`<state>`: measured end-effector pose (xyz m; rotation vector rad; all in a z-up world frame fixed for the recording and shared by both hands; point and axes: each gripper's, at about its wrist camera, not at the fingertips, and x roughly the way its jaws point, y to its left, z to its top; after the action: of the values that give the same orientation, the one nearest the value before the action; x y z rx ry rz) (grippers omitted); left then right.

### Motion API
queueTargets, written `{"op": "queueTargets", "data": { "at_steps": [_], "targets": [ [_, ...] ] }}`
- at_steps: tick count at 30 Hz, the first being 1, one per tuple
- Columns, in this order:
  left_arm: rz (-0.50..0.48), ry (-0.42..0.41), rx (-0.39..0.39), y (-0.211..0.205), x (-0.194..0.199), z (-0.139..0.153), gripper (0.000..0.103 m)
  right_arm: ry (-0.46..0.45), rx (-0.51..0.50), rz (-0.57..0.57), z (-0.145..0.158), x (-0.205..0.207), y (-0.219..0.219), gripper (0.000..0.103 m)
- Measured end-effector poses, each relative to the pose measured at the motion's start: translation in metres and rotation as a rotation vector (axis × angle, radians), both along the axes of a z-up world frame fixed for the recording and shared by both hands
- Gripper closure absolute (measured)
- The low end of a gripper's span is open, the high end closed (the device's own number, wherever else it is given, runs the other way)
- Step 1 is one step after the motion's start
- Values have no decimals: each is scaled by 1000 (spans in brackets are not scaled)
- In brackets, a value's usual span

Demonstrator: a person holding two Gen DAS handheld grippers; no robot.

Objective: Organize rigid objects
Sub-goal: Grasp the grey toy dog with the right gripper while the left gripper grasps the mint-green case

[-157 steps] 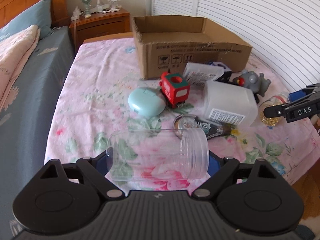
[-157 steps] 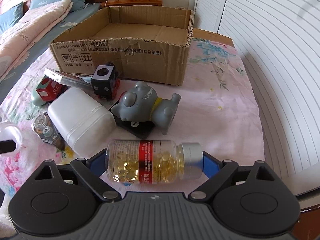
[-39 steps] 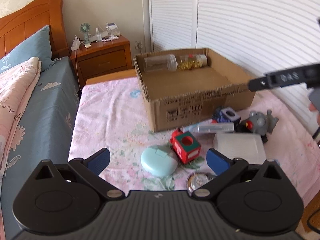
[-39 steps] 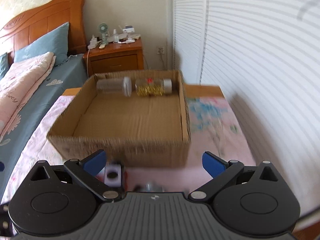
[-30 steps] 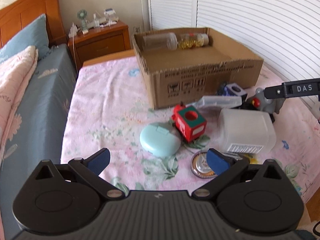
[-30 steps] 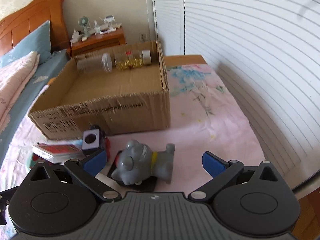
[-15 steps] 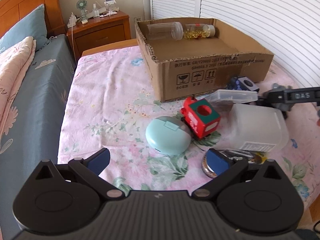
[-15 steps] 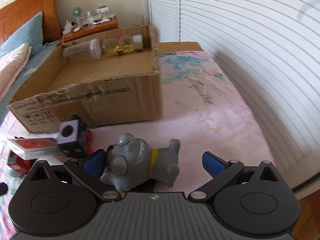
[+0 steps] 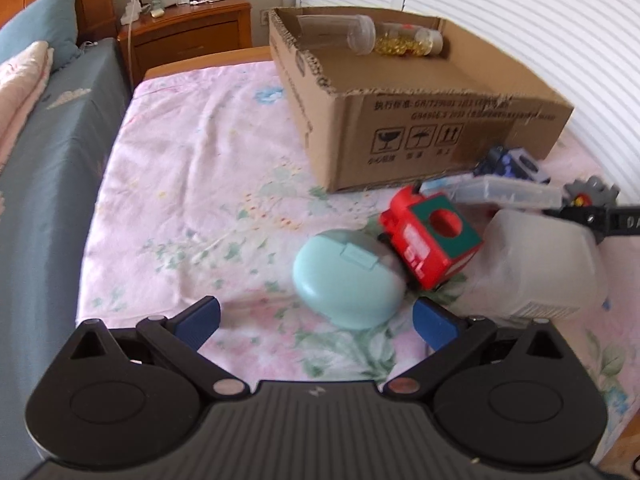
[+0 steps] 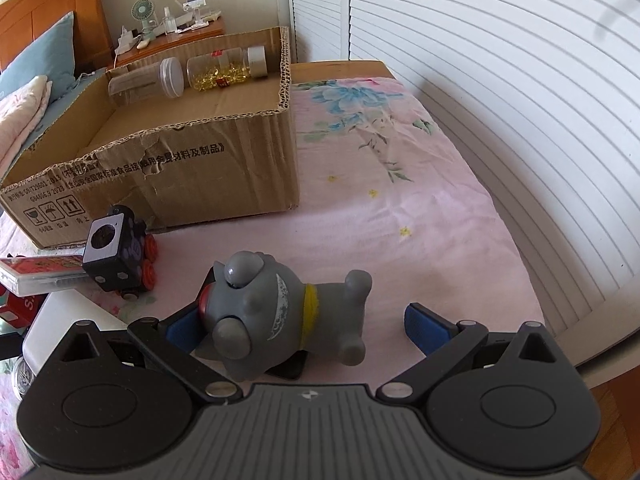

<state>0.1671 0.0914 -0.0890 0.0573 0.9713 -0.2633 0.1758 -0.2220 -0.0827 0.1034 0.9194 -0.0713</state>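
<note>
A cardboard box (image 9: 420, 120) stands on the flowered bedspread and holds a clear jar (image 9: 340, 32) and a bottle of yellow capsules (image 9: 404, 42); they also show in the right wrist view (image 10: 148, 84) (image 10: 224, 68). My left gripper (image 9: 316, 320) is open, just short of a mint green case (image 9: 344, 284). A red toy cube (image 9: 432, 236) and a white tub (image 9: 536, 264) lie to the right of the case. My right gripper (image 10: 306, 328) is open around a grey toy dog (image 10: 276, 316), not closed on it.
A black toy cube with red wheels (image 10: 118, 256) and a flat clear case (image 10: 36, 272) lie left of the dog, in front of the box (image 10: 160, 168). White louvred doors (image 10: 500, 80) run along the right. A bedside table (image 9: 188, 32) stands behind the bed.
Both grippers have left the jar and the capsule bottle in the box, come back and dropped toward the bed. The left one neared the mint case. The right one closed in around the dog.
</note>
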Motion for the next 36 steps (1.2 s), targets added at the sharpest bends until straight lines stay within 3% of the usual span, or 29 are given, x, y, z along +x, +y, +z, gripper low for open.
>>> {"op": "queueTargets", "data": {
  "at_steps": [7, 14, 22, 24, 26, 32, 36],
  "targets": [
    [28, -12, 53, 6, 5, -3, 1, -1, 2, 3, 0, 1, -1, 0],
    [144, 3, 62, 32, 6, -2, 1, -2, 1, 6, 0, 0, -1, 0],
    [147, -45, 79, 14, 9, -2, 2, -4, 1, 9, 0, 0, 0, 0],
    [159, -55, 71, 11, 10, -1, 8, -7, 1, 12, 0, -1, -1, 0],
    [164, -59, 47, 10, 11, 1, 22, -9, 1, 15, 0, -2, -1, 0],
    [194, -65, 25, 4, 13, 4, 39, -13, 1, 23, 0, -3, -2, 0],
    [174, -70, 15, -4, 15, 5, 44, -15, 1, 29, 0, -3, -2, 0]
  ]
}}
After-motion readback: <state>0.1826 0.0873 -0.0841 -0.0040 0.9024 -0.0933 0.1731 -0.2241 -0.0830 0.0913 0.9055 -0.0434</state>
